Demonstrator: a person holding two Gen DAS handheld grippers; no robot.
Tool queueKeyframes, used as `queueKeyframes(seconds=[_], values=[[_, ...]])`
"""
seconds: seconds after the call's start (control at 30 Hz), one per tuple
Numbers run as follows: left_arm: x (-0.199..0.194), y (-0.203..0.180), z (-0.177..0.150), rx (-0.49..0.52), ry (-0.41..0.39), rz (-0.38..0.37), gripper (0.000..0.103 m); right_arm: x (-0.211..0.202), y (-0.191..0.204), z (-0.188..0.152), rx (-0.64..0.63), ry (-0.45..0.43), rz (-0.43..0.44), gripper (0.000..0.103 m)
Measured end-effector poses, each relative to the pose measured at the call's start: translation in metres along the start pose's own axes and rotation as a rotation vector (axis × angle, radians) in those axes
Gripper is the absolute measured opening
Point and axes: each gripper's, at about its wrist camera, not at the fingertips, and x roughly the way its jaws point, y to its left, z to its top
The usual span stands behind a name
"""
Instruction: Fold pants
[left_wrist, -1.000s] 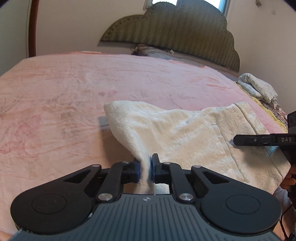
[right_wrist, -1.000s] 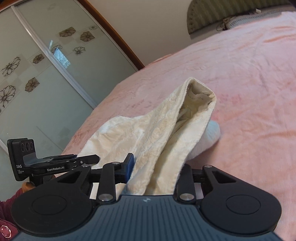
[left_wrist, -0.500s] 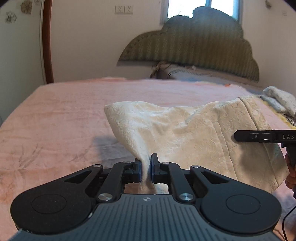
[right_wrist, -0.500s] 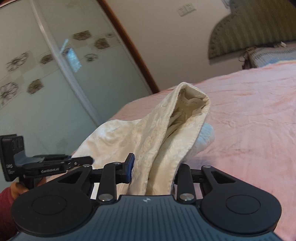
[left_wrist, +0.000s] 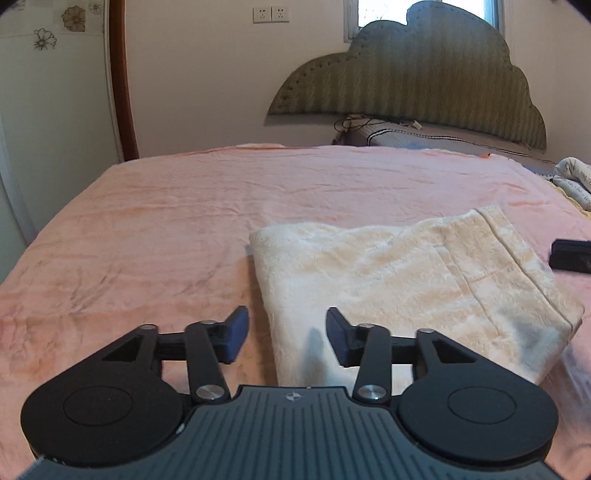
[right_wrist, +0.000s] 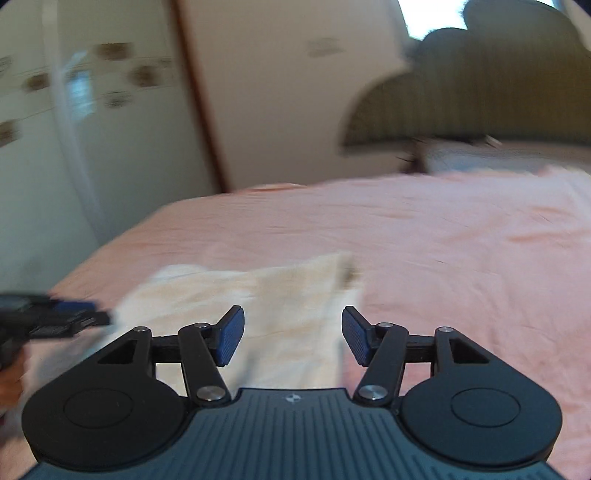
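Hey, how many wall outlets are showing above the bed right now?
2. Both sit side by side high on the wall, left of the headboard: the left outlet and the right outlet. The right wrist view is too blurred to show more.

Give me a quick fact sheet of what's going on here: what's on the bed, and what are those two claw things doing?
item: cream pants, lying folded on the bed
surface: pink bedspread
left gripper: open, holding nothing, over the pants' near edge
right gripper: open, holding nothing, view blurred
background: green headboard, wall sockets
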Motion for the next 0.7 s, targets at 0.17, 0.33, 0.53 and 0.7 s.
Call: queueKeyframes(seconds=[0.17, 0.33, 0.53, 0.7], values=[[0.013, -0.006, -0.007, 0.032, 0.076, 0.081, 0.059, 0.02, 0.033, -0.025, -0.139, 0.146, 0.028, 0.058], [-0.043, 0.001, -0.006, -0.028, -0.002, 0.085, 0.074, -0.003, 0.049, -0.022, -0.018, 0.076, -0.034, 0.063], [-0.089, -0.008, -0.034, -0.022, 0.044, 0.028, 0.088, -0.047, 0.089, -0.042, -0.033, 0.097, 0.005, 0.084], [-0.106, -0.011, -0.063, -0.067, 0.082, 0.002, 0.088, -0.092, 0.112, -0.039, 0.024, 0.032, 0.101, 0.086]])
